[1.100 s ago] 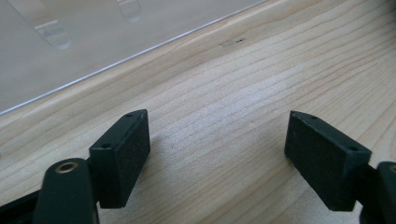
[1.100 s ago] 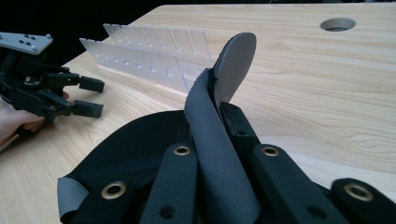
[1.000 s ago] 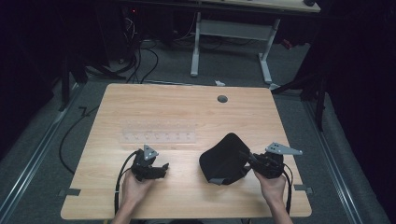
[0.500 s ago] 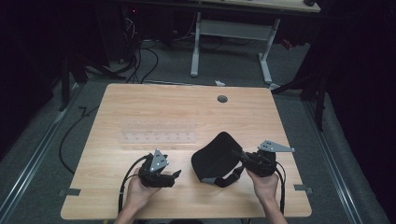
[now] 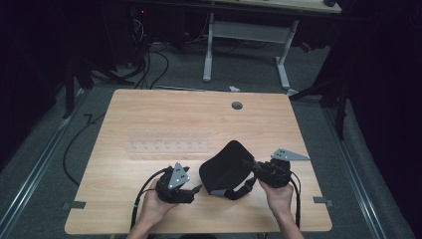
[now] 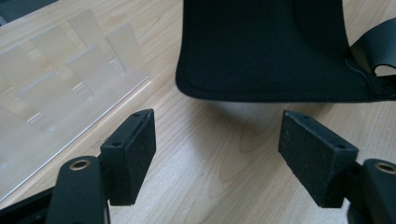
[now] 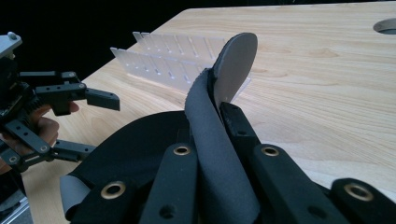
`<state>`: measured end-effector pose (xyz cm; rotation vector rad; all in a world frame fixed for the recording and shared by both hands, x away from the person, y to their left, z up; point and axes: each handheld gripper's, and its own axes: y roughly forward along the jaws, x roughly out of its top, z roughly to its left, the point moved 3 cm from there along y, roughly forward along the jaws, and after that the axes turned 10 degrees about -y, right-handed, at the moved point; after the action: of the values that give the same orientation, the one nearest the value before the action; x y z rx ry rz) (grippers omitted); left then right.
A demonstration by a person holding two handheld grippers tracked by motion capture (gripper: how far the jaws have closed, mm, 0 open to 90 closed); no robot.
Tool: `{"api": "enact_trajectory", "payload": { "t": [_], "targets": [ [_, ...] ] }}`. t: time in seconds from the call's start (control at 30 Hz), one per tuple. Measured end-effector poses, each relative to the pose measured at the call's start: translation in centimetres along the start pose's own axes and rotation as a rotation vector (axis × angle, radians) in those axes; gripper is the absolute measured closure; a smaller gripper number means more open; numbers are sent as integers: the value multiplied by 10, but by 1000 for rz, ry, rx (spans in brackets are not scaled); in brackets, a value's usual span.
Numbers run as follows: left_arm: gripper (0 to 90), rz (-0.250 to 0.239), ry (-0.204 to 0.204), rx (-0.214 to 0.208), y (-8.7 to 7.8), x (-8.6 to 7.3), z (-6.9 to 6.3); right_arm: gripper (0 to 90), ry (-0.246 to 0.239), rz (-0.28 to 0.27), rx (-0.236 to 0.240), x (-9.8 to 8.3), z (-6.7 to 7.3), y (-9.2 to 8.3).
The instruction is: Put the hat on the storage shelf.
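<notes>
Now black pad (image 5: 224, 167) clamped in right hand-held gripper (image 5: 251, 166), lifted off table (image 5: 149, 114).

Dim room, grey carpet floor (image 5: 64, 134), white-legged desk (image 5: 246, 30) behind, black cables (image 5: 149, 59) trailing, light wooden table (image 5: 164, 114).

My wooden worktop (image 5: 149, 114) carries a clear plastic rack (image 5: 168, 141) lying flat near its middle, with a round cable hole (image 5: 237, 105) toward the far edge.
</notes>
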<state>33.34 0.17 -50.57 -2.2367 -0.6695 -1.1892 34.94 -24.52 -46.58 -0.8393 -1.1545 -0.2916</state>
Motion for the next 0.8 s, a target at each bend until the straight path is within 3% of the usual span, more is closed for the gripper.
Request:
{"api": "enact_trajectory", "payload": {
  "t": [0.3, 0.8],
  "targets": [
    [285, 2, 8, -12, 2, -2, -5, 843, -7, 11, 23, 7, 7, 7],
    [324, -14, 14, 17, 2, 0, -2, 842, -18, 15, 77, 12, 20, 15]
  ]
}}
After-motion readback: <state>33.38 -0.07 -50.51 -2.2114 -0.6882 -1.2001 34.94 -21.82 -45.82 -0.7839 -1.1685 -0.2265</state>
